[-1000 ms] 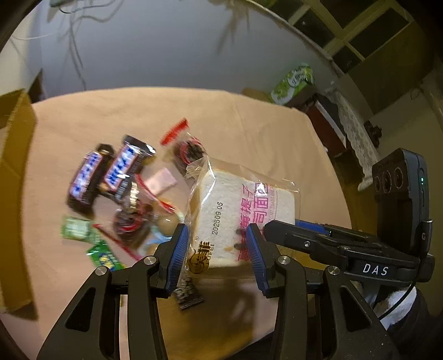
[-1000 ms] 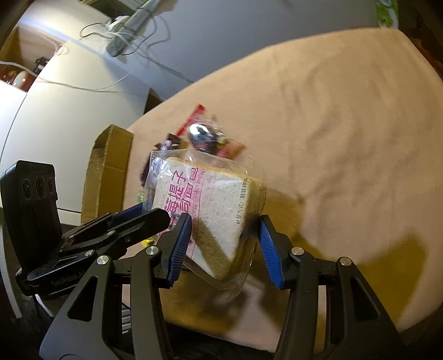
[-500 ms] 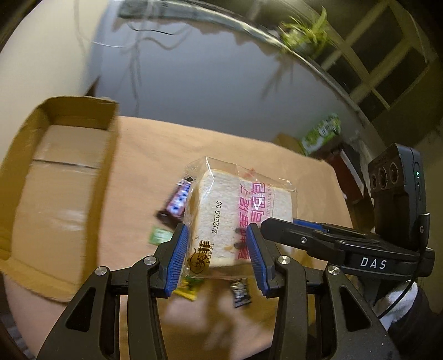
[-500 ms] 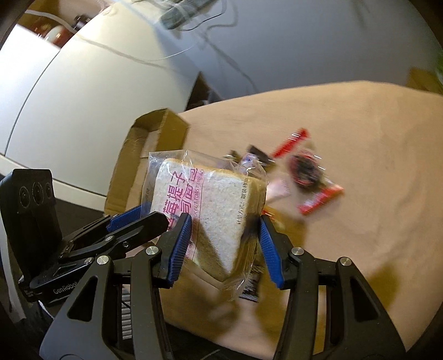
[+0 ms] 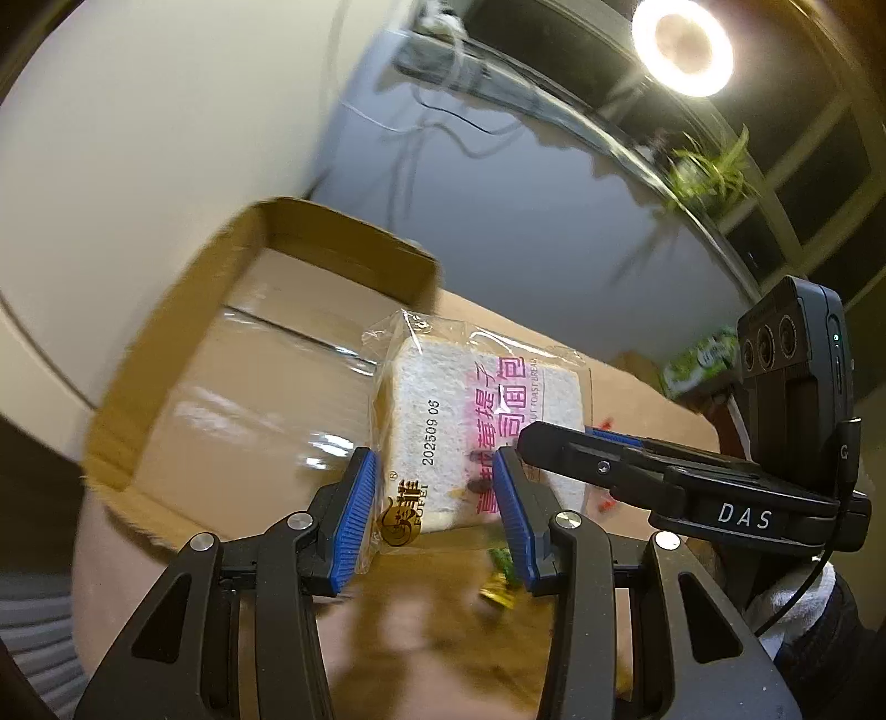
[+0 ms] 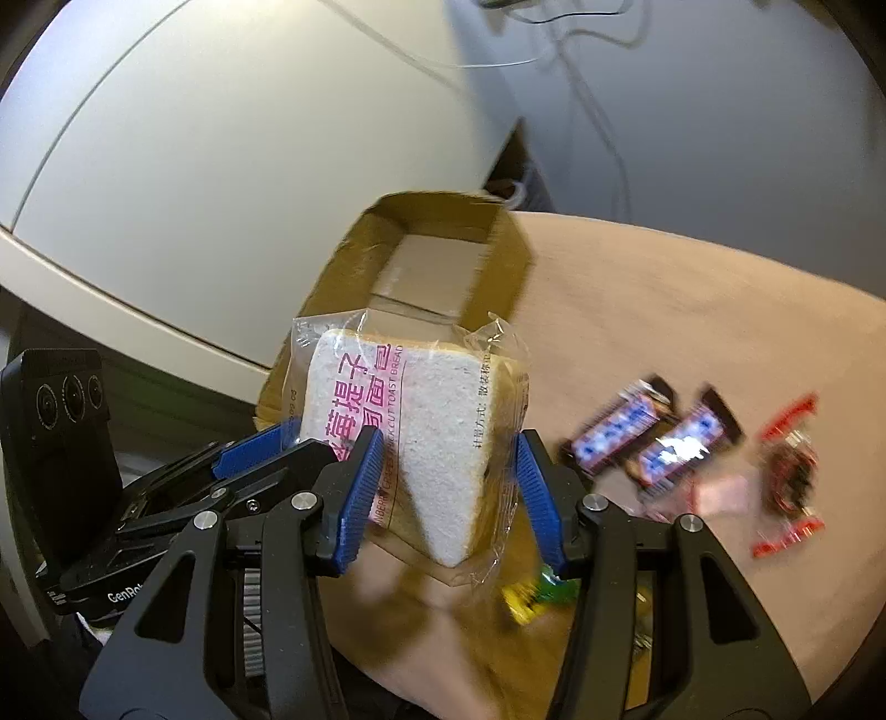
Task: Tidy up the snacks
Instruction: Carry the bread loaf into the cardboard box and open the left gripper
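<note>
Bread pack (image 5: 459, 421) boxward, between claws (image 5: 437, 498)

A lit ring lamp (image 5: 682, 44) glows top right; a green plant (image 5: 711, 171) sits below it; cables (image 6: 587, 50) trail down the wall.

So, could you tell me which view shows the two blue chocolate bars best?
The right wrist view: both chocolate bars lie in plain sight, though blurred, on the tan cloth right of the bread packet. The left wrist view shows none of them.
</note>
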`<state>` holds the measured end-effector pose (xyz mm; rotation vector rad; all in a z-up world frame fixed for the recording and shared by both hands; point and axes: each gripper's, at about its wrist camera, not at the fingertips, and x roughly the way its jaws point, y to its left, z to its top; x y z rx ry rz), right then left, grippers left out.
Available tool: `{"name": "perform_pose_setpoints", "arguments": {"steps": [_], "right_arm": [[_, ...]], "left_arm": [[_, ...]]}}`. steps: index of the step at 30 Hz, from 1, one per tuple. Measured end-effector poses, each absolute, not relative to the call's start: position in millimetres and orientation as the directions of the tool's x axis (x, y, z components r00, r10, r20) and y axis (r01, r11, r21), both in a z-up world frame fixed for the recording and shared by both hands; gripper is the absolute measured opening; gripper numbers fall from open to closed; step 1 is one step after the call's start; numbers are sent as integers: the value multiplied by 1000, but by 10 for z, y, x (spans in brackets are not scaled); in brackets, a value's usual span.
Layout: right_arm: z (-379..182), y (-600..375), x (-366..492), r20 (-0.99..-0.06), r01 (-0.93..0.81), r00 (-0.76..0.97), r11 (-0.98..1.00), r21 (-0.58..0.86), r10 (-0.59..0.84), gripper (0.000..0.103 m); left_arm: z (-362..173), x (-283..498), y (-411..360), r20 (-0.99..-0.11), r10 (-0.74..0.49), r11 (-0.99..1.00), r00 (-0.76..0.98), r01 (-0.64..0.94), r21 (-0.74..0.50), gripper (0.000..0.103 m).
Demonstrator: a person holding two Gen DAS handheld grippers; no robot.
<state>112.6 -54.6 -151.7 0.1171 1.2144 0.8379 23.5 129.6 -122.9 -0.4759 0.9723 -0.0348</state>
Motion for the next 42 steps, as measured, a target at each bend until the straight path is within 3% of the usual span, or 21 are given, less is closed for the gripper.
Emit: {"name": "perform_pose_setpoints", "arguments": {"steps": [18, 42], "right_arm": [[-1674, 569, 1099, -800, -647, -11, 606, 463, 600, 52], [-1649, 535, 1086, -817, -663, 76, 641, 388, 572, 53]], "left_arm": [[-1466, -32, 1979, -789, -145, 859, 598, -319, -400, 41], [-1454, -94, 2018, -800, -70, 884, 596, -334, -326, 41]]}}
